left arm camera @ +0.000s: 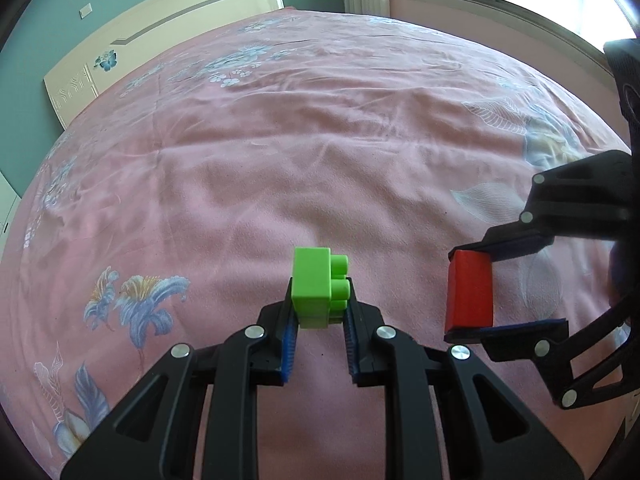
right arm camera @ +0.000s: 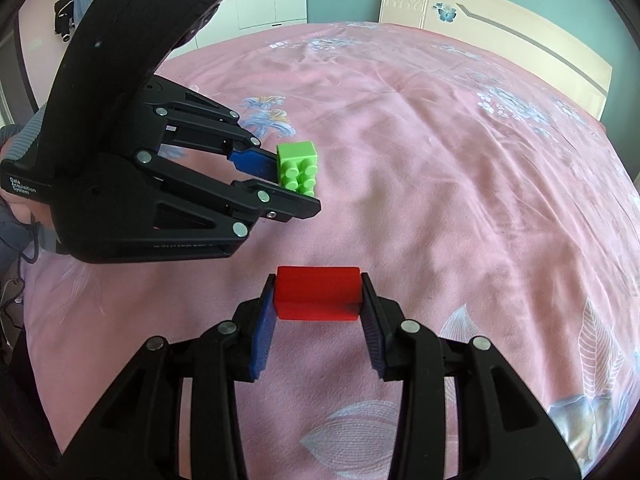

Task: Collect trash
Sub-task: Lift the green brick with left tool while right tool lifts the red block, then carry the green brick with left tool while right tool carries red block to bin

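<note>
Jaws of your left gripper clamp a studded lime-green plastic brick. Your right gripper pinches a smooth red rectangular block above the pink floral bedsheet.

Below me spreads the bed, covered by a wrinkled pink sheet printed with blue and white flowers and pale leaves; a cream headboard stands at its far end.
</note>
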A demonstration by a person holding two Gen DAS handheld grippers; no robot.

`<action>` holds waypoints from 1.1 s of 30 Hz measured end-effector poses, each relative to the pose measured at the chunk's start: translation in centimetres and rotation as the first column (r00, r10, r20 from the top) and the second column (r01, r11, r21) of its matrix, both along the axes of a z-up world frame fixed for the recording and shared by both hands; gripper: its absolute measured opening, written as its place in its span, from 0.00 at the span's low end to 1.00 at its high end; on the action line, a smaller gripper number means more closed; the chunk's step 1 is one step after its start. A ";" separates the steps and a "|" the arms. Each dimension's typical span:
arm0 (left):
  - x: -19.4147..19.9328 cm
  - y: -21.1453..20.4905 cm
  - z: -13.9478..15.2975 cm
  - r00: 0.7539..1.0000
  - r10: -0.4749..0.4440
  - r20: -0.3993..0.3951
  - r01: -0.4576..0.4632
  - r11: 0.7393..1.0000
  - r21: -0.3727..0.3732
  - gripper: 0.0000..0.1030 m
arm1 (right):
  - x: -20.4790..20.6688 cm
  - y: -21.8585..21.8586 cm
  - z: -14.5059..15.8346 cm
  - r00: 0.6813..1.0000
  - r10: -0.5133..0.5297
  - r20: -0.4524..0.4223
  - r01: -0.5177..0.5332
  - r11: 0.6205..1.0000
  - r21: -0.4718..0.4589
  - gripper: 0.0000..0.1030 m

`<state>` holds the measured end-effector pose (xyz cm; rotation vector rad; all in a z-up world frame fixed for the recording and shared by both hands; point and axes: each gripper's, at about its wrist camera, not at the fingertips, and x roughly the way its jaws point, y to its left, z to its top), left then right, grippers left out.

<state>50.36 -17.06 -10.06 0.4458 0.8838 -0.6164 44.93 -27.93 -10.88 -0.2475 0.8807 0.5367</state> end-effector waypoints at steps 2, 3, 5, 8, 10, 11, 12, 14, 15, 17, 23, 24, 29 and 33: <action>-0.8 0.5 0.5 1.000 0.010 0.006 -0.010 1.000 0.009 0.22 | -1.0 -0.1 0.6 1.000 0.003 0.006 -0.003 1.000 -0.002 0.39; -1.2 0.8 0.8 1.000 0.008 0.012 -0.008 1.000 0.012 0.22 | -1.5 -0.2 1.0 1.000 0.003 0.012 -0.003 1.000 0.000 0.39; -2.1 1.4 1.5 1.000 0.022 0.021 -0.023 1.000 0.019 0.22 | -2.5 -0.2 1.7 1.000 0.001 0.021 -0.001 1.000 -0.002 0.39; -3.6 2.1 2.3 0.999 0.028 0.037 -0.029 0.999 0.030 0.22 | -4.0 -0.3 2.5 1.000 -0.002 0.030 0.002 1.000 -0.004 0.39; -4.6 2.6 2.7 0.999 0.035 0.040 -0.037 0.999 0.035 0.22 | -5.1 -0.3 3.0 0.999 -0.007 0.037 0.007 1.000 -0.008 0.39; -5.1 2.9 2.9 0.998 0.044 0.042 -0.045 0.998 0.041 0.22 | -5.7 -0.4 3.3 0.999 -0.005 0.040 0.005 1.000 -0.007 0.39; -5.6 3.1 3.0 0.998 0.044 0.041 -0.045 0.998 0.041 0.22 | -6.4 -0.4 3.5 0.999 -0.004 0.044 0.005 1.000 -0.010 0.39; -6.7 3.7 3.2 0.997 0.057 0.045 -0.059 0.997 0.047 0.22 | -7.6 -0.6 3.9 0.999 -0.005 0.044 0.006 1.000 -0.009 0.39; -7.3 4.0 3.3 0.997 0.057 0.044 -0.059 0.997 0.050 0.22 | -8.3 -0.5 4.1 0.999 -0.007 0.045 0.008 1.000 -0.009 0.39; -8.5 4.5 3.4 0.997 0.063 0.043 -0.065 0.996 0.053 0.22 | -9.6 -0.5 4.4 0.999 -0.007 0.047 0.007 1.000 -0.011 0.39; -12.4 6.3 4.6 0.995 0.084 0.058 -0.087 0.994 0.064 0.22 | -13.7 0.3 6.1 0.998 0.007 0.065 -0.006 1.000 -0.022 0.39; -13.0 6.6 4.8 0.995 0.082 0.060 -0.086 0.994 0.063 0.22 | -14.5 0.5 6.5 0.997 0.010 0.071 -0.009 1.000 -0.025 0.39; -16.7 8.0 6.1 0.992 0.096 0.079 -0.101 0.993 0.057 0.22 | -18.4 1.7 7.9 0.996 0.026 0.085 -0.023 0.999 -0.040 0.39; -19.6 8.6 6.3 0.993 0.085 0.081 -0.090 0.994 0.059 0.22 | -21.2 2.5 8.6 0.996 0.036 0.087 -0.031 0.998 -0.050 0.39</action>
